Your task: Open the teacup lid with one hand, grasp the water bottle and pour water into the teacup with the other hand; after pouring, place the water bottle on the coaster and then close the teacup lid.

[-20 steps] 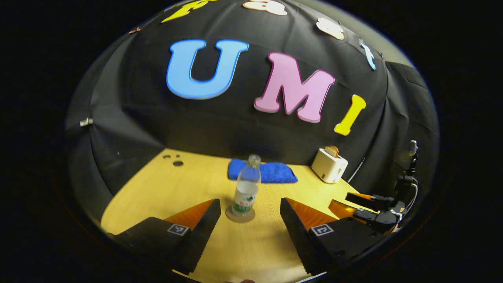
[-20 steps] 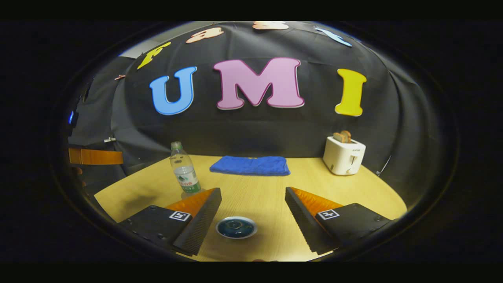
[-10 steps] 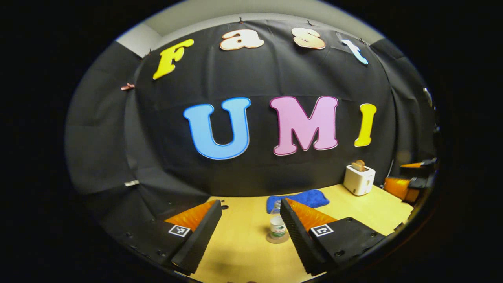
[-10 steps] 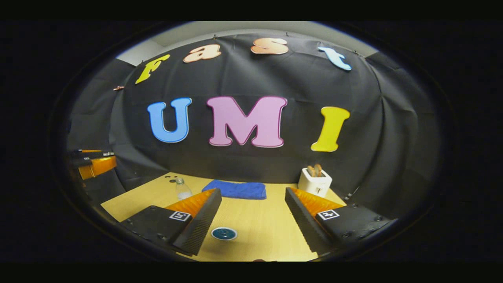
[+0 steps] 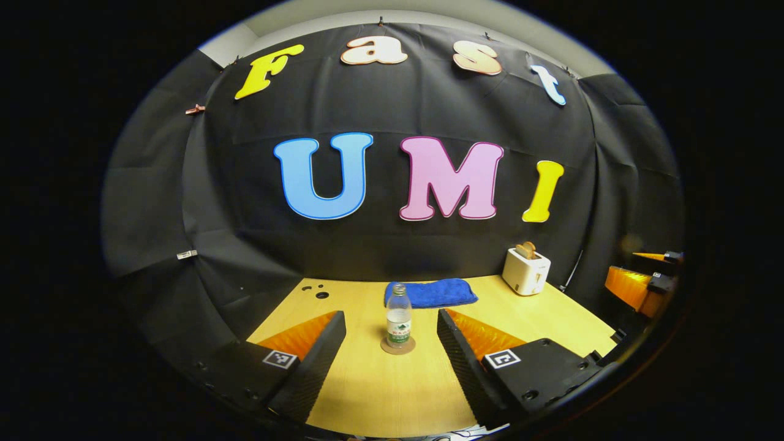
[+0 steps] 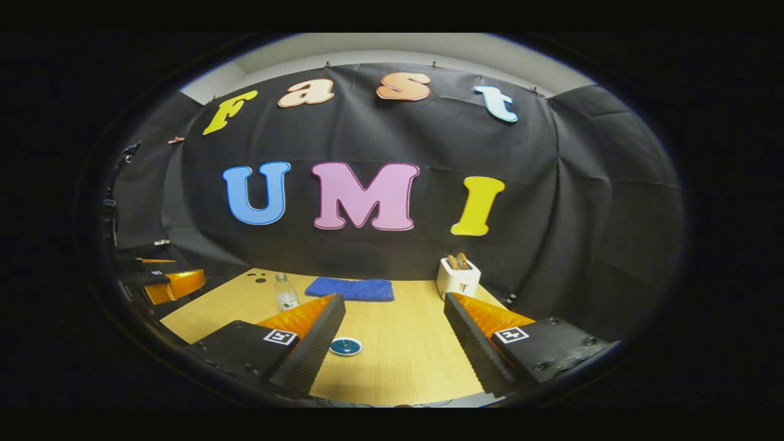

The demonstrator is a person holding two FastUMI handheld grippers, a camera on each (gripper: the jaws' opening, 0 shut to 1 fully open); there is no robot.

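Observation:
A clear water bottle [image 5: 399, 321] with a green label stands upright on a round coaster [image 5: 397, 346] in the middle of the wooden table, well ahead of my left gripper [image 5: 391, 352], which is open and holds nothing. In the right gripper view the bottle [image 6: 285, 294] shows at the far left, partly behind my left finger. The dark blue teacup with its lid on [image 6: 345, 346] sits on the table between the fingers of my right gripper [image 6: 394, 334], which is open and empty and back from it.
A folded blue cloth [image 5: 431, 292] lies at the back of the table [image 5: 380, 392]. A white toaster [image 5: 526, 270] with bread in it stands at the back right. The other gripper [image 5: 643, 282] shows at the right edge, and in the right gripper view the left one [image 6: 165, 282] hangs at the left.
Both grippers have drawn back and up from the table, so bottle and teacup look smaller and farther. The left gripper swung so the bottle is centred between its fingers again.

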